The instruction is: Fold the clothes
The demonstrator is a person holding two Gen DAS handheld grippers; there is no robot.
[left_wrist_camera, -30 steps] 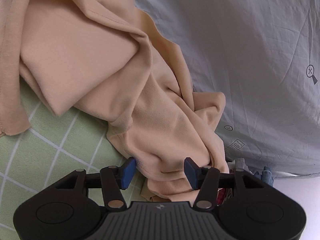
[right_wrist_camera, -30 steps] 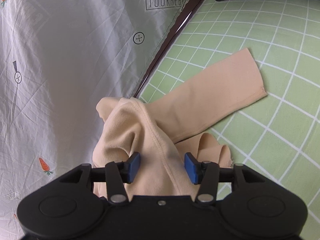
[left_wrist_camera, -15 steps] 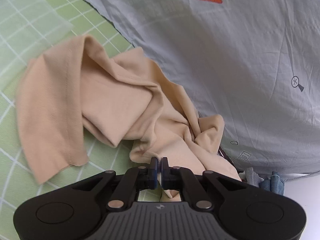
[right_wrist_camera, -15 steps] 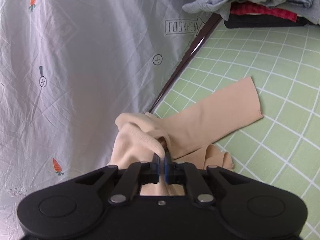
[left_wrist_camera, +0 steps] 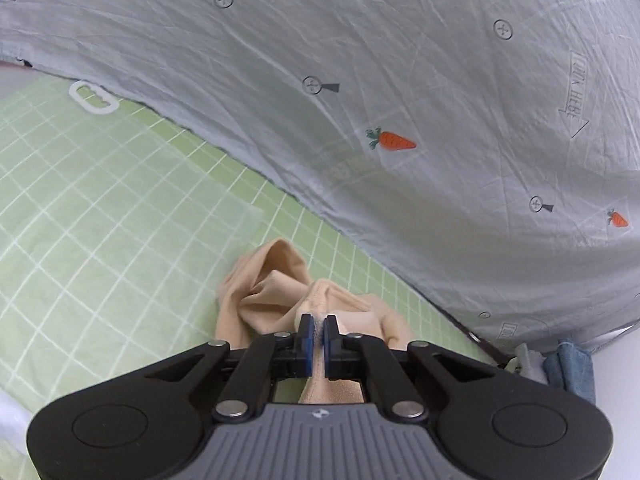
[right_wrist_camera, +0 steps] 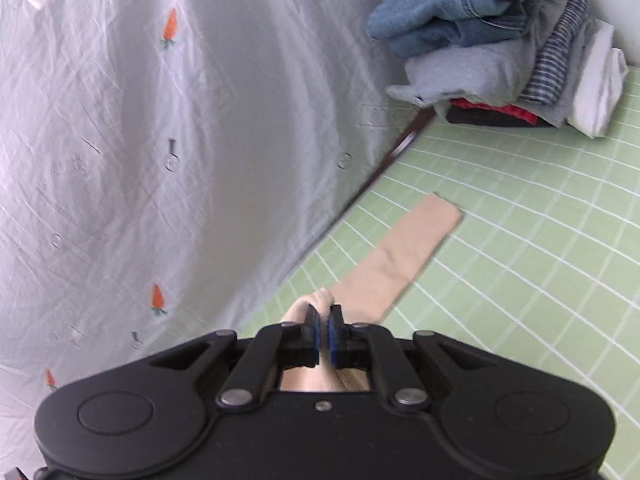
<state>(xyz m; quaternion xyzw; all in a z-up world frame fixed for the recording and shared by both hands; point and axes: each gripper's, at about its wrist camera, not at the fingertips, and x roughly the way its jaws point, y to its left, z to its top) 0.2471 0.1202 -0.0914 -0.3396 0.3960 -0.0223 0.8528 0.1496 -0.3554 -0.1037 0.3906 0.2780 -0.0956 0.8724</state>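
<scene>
Green gridded matting [left_wrist_camera: 100, 220] covers the surface, with a grey carrot-print sheet [left_wrist_camera: 400, 100] along its far edge. From the left wrist, the left gripper [left_wrist_camera: 314, 326] has its jaws clamped on a bunched fold of the beige garment [left_wrist_camera: 264, 300], which sits near the sheet's edge. From the right wrist, the right gripper [right_wrist_camera: 322, 326] is likewise clamped on beige cloth, and a sleeve [right_wrist_camera: 404, 252] trails across the matting towards a pile of clothes [right_wrist_camera: 500, 48] beside the sheet. Both pinches probably serve to raise and spread the garment.
</scene>
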